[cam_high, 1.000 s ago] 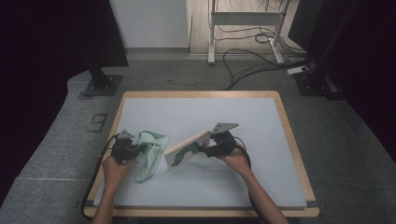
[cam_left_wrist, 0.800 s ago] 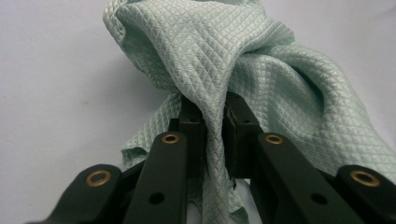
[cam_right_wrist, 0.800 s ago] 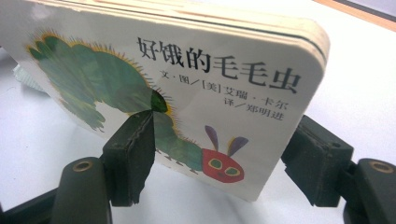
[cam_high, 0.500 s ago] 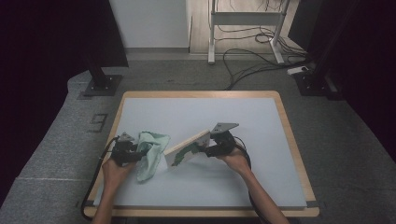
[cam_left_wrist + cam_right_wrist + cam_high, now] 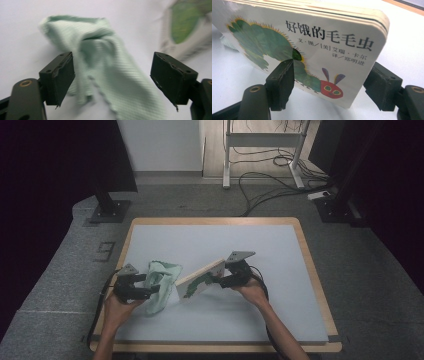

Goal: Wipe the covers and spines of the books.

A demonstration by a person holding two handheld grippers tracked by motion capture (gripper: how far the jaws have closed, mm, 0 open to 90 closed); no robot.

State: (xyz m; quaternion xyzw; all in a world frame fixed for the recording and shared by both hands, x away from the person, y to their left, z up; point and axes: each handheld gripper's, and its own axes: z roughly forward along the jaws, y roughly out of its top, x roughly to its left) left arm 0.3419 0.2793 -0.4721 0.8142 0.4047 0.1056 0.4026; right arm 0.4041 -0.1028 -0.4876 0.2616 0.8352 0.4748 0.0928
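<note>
The left claw (image 5: 150, 289) has just been opening and now stands wide, its pads clear of the pale green cloth (image 5: 161, 285) that lies crumpled on the bench (image 5: 260, 245) between and beyond them. The right claw (image 5: 220, 279) grips a thick picture book (image 5: 200, 281) across its cover, holding it tilted, its low end just beside the cloth.

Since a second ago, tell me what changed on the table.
The left tongs have just been opening and let go of the green cloth, which now lies loose on the table. The right tongs kept holding the board book tilted, unmoved.
</note>
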